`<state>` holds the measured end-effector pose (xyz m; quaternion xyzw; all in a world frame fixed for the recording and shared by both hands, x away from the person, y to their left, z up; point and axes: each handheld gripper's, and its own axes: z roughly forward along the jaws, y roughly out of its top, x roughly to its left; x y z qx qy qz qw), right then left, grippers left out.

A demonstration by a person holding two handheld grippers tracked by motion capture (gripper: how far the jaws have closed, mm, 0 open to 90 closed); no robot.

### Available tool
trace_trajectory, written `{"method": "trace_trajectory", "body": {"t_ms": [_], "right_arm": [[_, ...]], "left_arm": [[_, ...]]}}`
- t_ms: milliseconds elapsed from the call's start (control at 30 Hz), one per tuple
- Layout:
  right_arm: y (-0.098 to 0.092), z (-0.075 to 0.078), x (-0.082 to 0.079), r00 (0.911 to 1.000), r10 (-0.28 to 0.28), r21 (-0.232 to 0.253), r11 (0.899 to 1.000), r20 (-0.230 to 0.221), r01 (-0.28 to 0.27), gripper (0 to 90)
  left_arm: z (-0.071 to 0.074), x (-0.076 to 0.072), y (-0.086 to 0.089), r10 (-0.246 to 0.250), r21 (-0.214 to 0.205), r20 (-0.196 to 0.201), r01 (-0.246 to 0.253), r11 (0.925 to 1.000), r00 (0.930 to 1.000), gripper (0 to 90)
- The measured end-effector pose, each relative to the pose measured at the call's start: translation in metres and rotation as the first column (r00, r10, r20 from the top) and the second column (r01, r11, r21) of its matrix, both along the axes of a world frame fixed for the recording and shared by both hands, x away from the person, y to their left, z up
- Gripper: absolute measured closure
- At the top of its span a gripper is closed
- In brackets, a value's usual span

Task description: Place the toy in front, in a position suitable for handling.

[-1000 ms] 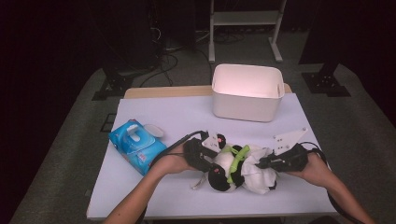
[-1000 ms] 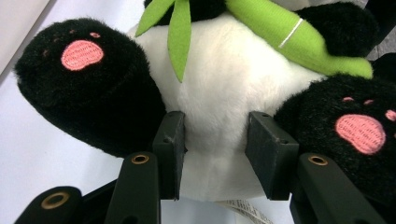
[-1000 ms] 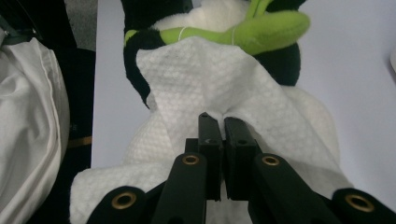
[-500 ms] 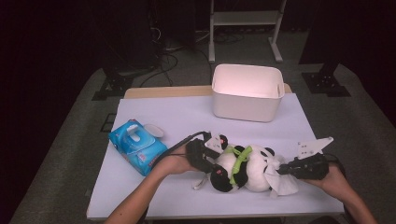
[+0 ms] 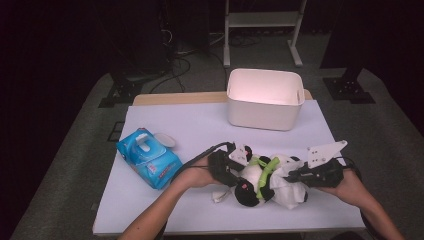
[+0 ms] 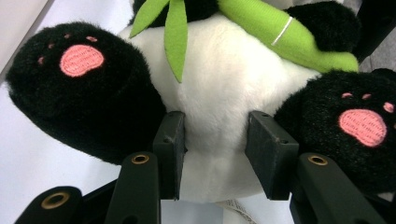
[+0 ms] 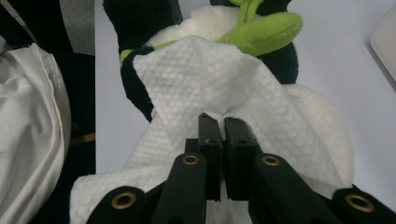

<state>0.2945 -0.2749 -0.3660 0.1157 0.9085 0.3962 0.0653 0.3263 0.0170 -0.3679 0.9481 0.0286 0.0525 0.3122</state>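
A black-and-white panda plush (image 5: 260,181) with a green bamboo sprig lies on its back near the table's front edge. My left gripper (image 5: 234,170) holds it from the left. In the left gripper view the two pads (image 6: 170,149) pinch the white belly of the panda (image 6: 224,84) between its pink-soled feet. My right gripper (image 5: 295,176) comes in from the right, shut on a white wet wipe (image 5: 291,194) that is draped over the panda's head end. In the right gripper view the wipe (image 7: 201,79) bunches at the closed tips of the right gripper (image 7: 223,125).
A blue pack of wipes (image 5: 148,158) lies at the left of the white table (image 5: 200,120), with its lid flap open. A white plastic bin (image 5: 265,98) stands at the back. The table's front edge runs just below both forearms.
My right gripper swept the wipe to the right across the panda, then came back a little to the left. The left gripper kept its hold and its place.
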Motion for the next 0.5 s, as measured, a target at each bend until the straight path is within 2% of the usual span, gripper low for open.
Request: {"method": "trace_trajectory", "body": {"t_ms": [200, 233, 300, 367, 433, 500], "right_arm": [[0.018, 0.003, -0.004, 0.9985, 0.054, -0.015, 0.998, -0.002, -0.054, 85.9], [0.034, 0.002, -0.003, 0.9958, 0.091, -0.042, 0.995, -0.008, -0.092, 85.9], [0.045, 0.001, -0.002, 0.9933, 0.115, -0.068, 0.991, -0.008, -0.115, 86.0], [0.05, 0.005, -0.001, 0.9925, 0.122, -0.054, 0.991, -0.007, -0.122, 86.0], [0.05, 0.009, 0.0, 0.9916, 0.129, -0.019, 0.991, -0.007, -0.129, 85.9], [0.052, 0.011, -0.001, 0.9914, 0.131, -0.032, 0.991, -0.002, -0.131, 85.9]], "left_arm": [[0.0, -0.001, -0.004, -0.003, -0.009, 0.003, 0.003, 1.0, 1.0, 57.2], [-0.001, -0.002, -0.009, -0.014, -0.018, 0.004, 0.014, 0.9997, 0.9999, 57.2], [-0.002, -0.003, -0.014, -0.015, 0.011, 0.017, 0.015, 0.9998, 0.9998, 57.2], [-0.002, 0.0, -0.012, -0.006, -0.006, 0.002, 0.006, 1.0, 1.0, 57.1], [-0.003, 0.001, -0.009, -0.002, -0.028, -0.015, 0.002, 0.9996, 0.9999, 57.1], [-0.004, 0.003, -0.008, -0.004, -0.032, -0.018, 0.003, 0.9995, 0.9998, 57.1]]}}
